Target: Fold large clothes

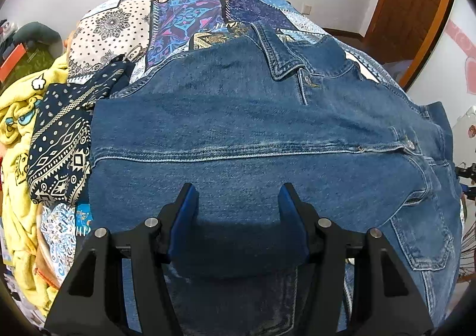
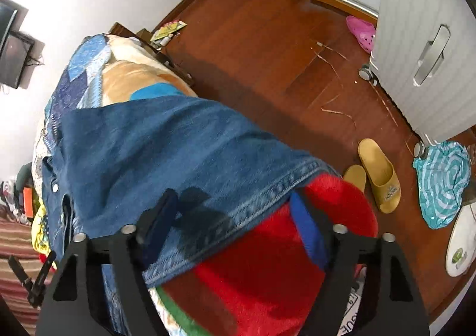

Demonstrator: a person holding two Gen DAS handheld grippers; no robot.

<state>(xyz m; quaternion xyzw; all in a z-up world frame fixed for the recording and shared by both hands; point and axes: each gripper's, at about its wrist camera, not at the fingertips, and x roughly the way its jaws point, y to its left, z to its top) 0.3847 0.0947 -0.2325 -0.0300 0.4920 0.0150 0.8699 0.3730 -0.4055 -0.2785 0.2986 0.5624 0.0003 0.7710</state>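
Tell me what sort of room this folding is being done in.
Most likely a bedroom at home. The denim jacket lies spread on a bed with a patchwork quilt. On the wooden floor beside it are yellow slippers and a white suitcase on wheels.

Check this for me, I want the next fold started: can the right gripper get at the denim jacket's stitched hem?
Probably yes: the right gripper has its jaws astride the denim jacket's stitched hem, with nothing covering it.
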